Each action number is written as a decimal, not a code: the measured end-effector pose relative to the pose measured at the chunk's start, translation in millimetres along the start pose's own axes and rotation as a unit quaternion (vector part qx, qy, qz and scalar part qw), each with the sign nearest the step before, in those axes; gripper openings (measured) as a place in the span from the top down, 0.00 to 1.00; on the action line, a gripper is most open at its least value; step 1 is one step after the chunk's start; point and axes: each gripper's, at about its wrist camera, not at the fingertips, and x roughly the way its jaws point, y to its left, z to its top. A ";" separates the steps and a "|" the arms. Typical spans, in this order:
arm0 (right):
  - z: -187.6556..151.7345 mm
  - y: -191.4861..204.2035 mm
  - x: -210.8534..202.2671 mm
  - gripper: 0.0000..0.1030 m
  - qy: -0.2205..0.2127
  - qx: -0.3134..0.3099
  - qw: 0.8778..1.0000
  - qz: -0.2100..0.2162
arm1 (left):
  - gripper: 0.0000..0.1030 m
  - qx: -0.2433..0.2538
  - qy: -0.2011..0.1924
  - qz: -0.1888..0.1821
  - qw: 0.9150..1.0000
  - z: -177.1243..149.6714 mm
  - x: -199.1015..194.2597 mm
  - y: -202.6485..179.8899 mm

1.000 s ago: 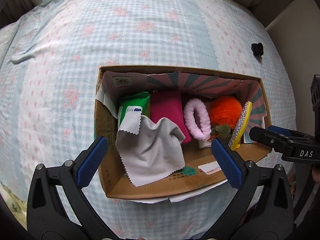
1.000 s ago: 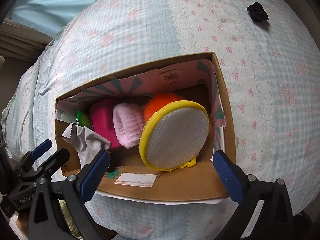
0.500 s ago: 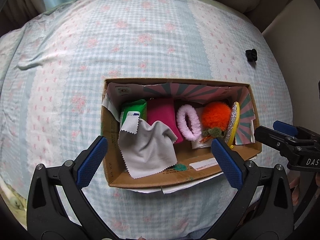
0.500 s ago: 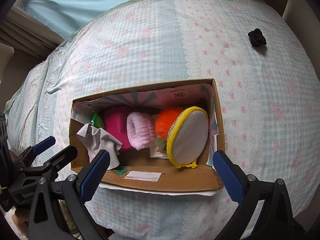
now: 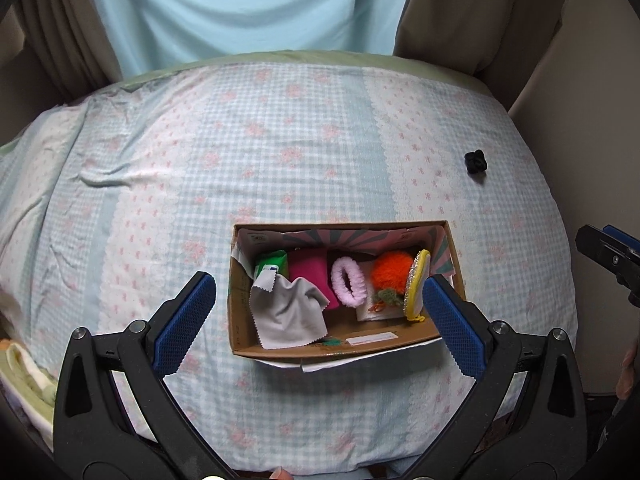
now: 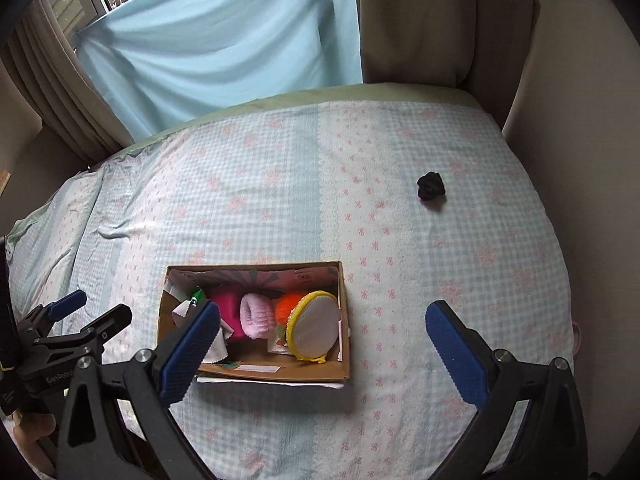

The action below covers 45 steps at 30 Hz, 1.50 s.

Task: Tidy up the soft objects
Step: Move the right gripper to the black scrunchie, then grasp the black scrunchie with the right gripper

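A cardboard box [image 5: 240, 320] [image 6: 280, 374] sits on the bed. Inside it lie a grey cloth [image 5: 286, 314], a green packet [image 5: 272, 262], a magenta pad [image 5: 310, 270] [image 6: 226, 304], a pink scrunchie [image 5: 349, 282] [image 6: 258, 314], an orange pompom [image 5: 390, 270] [image 6: 286, 306] and a yellow-rimmed round sponge [image 5: 416, 286] [image 6: 316, 330]. My left gripper [image 5: 316, 318] is open and empty, held above the box's near side. My right gripper [image 6: 320, 344] is open and empty, above the box's right end. A small black scrunchie [image 5: 475, 162] [image 6: 431, 186] lies alone on the bed, far right.
The bed has a blue-and-white checked sheet [image 5: 280, 140] [image 6: 400, 260]. A light blue curtain [image 6: 220, 48] and beige curtains hang behind it. A wall runs along the right side. The left gripper shows at the left edge of the right wrist view [image 6: 72, 320].
Both grippers have pulled back and up from the box, so it looks much smaller and more of the bed and curtains shows. The box contents have not moved.
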 end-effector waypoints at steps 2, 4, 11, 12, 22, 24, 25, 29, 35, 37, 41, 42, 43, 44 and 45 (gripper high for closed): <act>3.1 -15.0 -12.2 0.00 -0.017 0.000 1.000 -0.014 | 0.00 -0.004 -0.015 -0.002 1.000 3.4 -10.2 -15.1; 7.0 -30.5 -19.6 0.00 -0.023 -0.008 0.999 -0.022 | 0.00 -0.008 -0.027 0.000 1.000 8.5 -15.8 -32.5; 32.7 -104.9 -22.3 0.00 -0.041 -0.033 0.999 -0.011 | 0.00 -0.027 -0.044 0.005 0.999 25.7 -8.2 -112.4; 37.9 -117.1 -20.4 0.00 -0.042 -0.035 0.998 -0.006 | 0.00 -0.029 -0.046 0.007 0.999 28.5 -3.4 -124.7; 97.8 -190.4 61.3 0.00 -0.024 -0.098 0.995 0.020 | 0.00 -0.040 -0.011 0.012 0.999 52.9 82.8 -219.2; 109.8 -197.5 88.4 0.00 -0.016 -0.103 0.994 0.026 | 0.00 -0.031 0.001 0.010 0.999 58.8 107.8 -235.3; 115.5 -201.6 102.1 0.00 -0.014 -0.105 0.994 0.029 | 0.00 -0.025 0.008 0.009 1.000 61.6 120.7 -244.1; 135.2 -216.1 162.5 0.01 0.006 -0.106 0.994 0.038 | 0.00 -0.002 0.034 0.002 0.999 72.4 177.4 -270.3; 152.7 -224.9 252.6 0.08 0.047 -0.121 0.991 0.044 | 0.00 0.008 0.076 -0.004 0.997 84.1 262.3 -289.6; 154.6 -225.6 281.1 0.14 0.062 -0.128 0.989 0.045 | 0.00 0.010 0.087 -0.007 0.996 85.5 286.4 -291.4; 153.2 -222.1 326.9 0.26 0.090 -0.135 0.985 0.051 | 0.00 0.012 0.111 -0.009 0.994 86.6 324.2 -294.4; 152.6 -220.8 335.9 0.28 0.095 -0.138 0.985 0.049 | 0.00 0.012 0.115 -0.010 0.993 86.9 330.7 -294.8; 151.9 -219.4 343.7 0.29 0.100 -0.140 0.984 0.046 | 0.00 0.011 0.118 -0.011 0.993 87.1 335.6 -294.4; 151.0 -218.4 349.7 0.33 0.103 -0.141 0.984 0.045 | 0.00 0.012 0.120 -0.012 0.993 88.0 339.8 -294.4; 150.7 -217.7 355.5 0.38 0.107 -0.140 0.983 0.046 | 0.00 0.012 0.122 -0.012 0.992 88.5 342.8 -294.4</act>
